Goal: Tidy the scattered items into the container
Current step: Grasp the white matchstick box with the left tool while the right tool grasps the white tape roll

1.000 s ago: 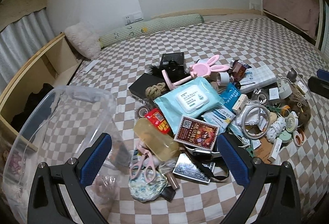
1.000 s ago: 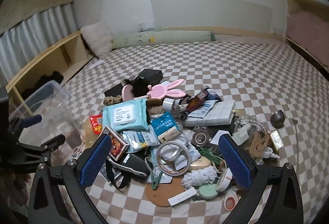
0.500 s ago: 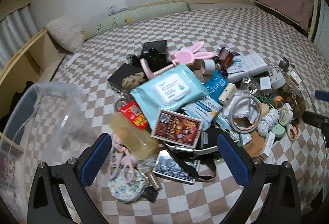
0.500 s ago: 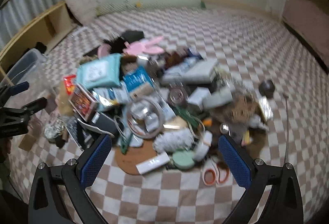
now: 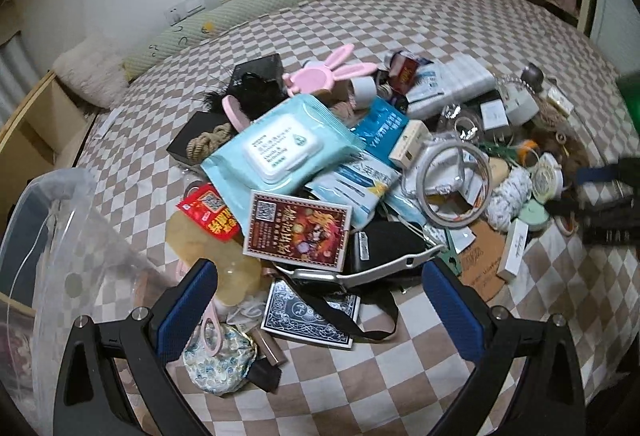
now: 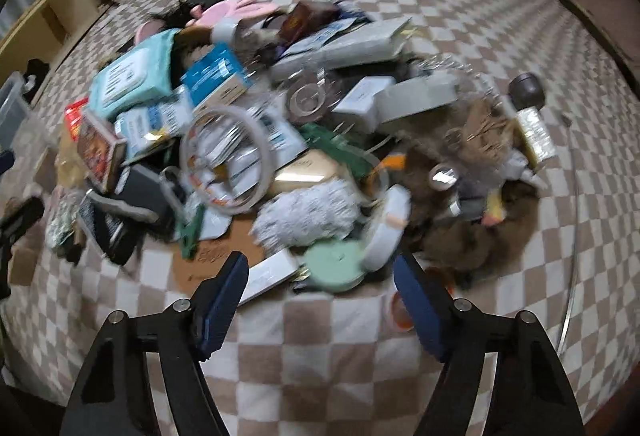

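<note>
Left wrist view, from left to right, taking the pale blue wet wipes pack point(image 5: 280, 144) as landmark: a clear plastic container point(image 5: 60, 236) stands well to its left, at the edge of the checked bed cover point(image 5: 400, 12). Nearer the pack, just below and left of it, lie a red sachet point(image 5: 212, 214) and a dark red card box point(image 5: 298, 228) that leans against the pack's lower edge. Below that box is a blue patterned card deck point(image 5: 308, 312), and to the left of the deck a floral pouch point(image 5: 218, 360) with pink scissors point(image 5: 210, 324) on it. The left gripper point(image 5: 320, 300) hangs over this near edge of the pile with its jaws spread wide, nothing between them. Above the pack sits a pink rabbit-eared mirror point(image 5: 320, 78). Right of the pack lies a clear tape ring point(image 5: 452, 184), further right a green round lid point(image 5: 534, 216).

Right wrist view is blurred: the right gripper point(image 6: 322, 300) points down just below the green round lid point(image 6: 334, 264), its jaws closing, with nothing pressed between them.
</note>
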A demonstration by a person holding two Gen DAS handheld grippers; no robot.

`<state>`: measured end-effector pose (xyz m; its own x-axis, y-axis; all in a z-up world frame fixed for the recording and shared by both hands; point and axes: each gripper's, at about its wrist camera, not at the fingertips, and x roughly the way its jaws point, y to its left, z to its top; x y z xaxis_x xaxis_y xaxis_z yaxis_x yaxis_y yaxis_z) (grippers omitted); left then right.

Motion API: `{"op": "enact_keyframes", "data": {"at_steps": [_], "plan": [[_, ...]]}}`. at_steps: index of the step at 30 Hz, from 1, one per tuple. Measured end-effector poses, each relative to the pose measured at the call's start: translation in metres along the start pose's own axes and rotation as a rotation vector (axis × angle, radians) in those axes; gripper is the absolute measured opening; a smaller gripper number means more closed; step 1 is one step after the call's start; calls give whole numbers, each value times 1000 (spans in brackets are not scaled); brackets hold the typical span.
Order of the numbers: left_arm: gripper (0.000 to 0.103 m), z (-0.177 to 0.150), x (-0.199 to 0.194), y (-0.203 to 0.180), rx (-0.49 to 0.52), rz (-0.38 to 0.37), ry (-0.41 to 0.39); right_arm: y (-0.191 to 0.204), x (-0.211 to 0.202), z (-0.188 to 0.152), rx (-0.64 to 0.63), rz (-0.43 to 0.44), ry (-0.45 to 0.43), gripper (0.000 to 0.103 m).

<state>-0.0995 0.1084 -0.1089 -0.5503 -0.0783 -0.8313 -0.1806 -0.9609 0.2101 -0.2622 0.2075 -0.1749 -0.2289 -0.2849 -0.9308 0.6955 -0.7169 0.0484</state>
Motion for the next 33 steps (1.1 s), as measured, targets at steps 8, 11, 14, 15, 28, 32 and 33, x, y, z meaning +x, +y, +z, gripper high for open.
{"op": "enact_keyframes", "data": {"at_steps": [8, 11, 14, 15, 28, 32, 33], "plan": [[103, 0, 9, -16, 38, -51, 16, -31, 13, 6, 105, -62, 27, 50], [103, 0, 11, -24, 62, -81, 18, -38, 19, 6, 131, -44, 46, 47], [103, -1, 14, -39, 114, -106, 19, -41, 22, 7, 147, -15, 62, 40], [103, -1, 15, -44, 134, -114, 19, -41, 23, 7, 149, -8, 68, 38], [103, -7, 31, -121, 417, -115, -2, -37, 37, 7, 136, 13, 103, 30], [90, -9, 40, -139, 471, -145, 9, -44, 35, 7, 145, 32, 104, 21], [89, -9, 43, -143, 480, -155, 17, -45, 34, 6, 147, 39, 103, 21]]}}
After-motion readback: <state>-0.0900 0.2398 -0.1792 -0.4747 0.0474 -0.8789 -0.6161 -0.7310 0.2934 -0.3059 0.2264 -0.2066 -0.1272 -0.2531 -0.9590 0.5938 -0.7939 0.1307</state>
